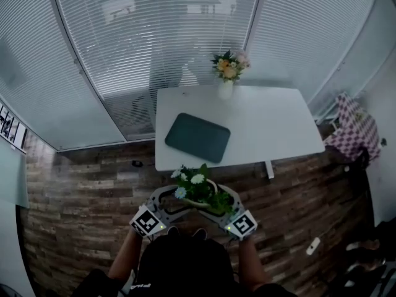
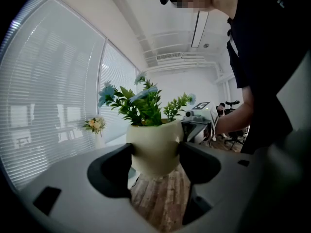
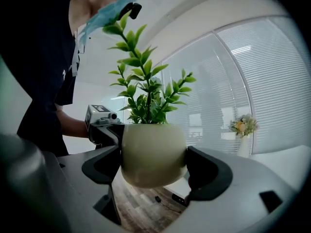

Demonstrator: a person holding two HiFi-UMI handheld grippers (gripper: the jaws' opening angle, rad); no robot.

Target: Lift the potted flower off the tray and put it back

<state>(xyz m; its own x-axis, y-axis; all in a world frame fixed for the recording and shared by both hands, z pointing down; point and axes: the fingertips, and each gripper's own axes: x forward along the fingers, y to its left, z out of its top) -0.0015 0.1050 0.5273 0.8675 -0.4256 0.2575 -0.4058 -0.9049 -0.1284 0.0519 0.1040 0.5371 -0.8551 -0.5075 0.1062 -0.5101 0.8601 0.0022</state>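
The potted flower [image 1: 199, 191], a cream round pot with green leaves and white and blue blooms, hangs in the air over the wooden floor, short of the table's near edge. My left gripper [image 1: 175, 198] and right gripper [image 1: 223, 202] clamp it from opposite sides. In the left gripper view the potted flower [image 2: 154, 147] fills the gap between the dark jaws of the left gripper [image 2: 155, 155]. The right gripper view shows the potted flower [image 3: 153, 152] squeezed between the jaws of the right gripper [image 3: 153, 164]. The dark green tray [image 1: 197, 137] lies bare on the white table [image 1: 266, 127].
A white vase of orange and pink flowers [image 1: 227, 73] stands at the table's far edge. Blinds cover the glass walls behind it. A chequered bag [image 1: 355, 129] sits to the right of the table, and a small white object [image 1: 313, 246] lies on the floor.
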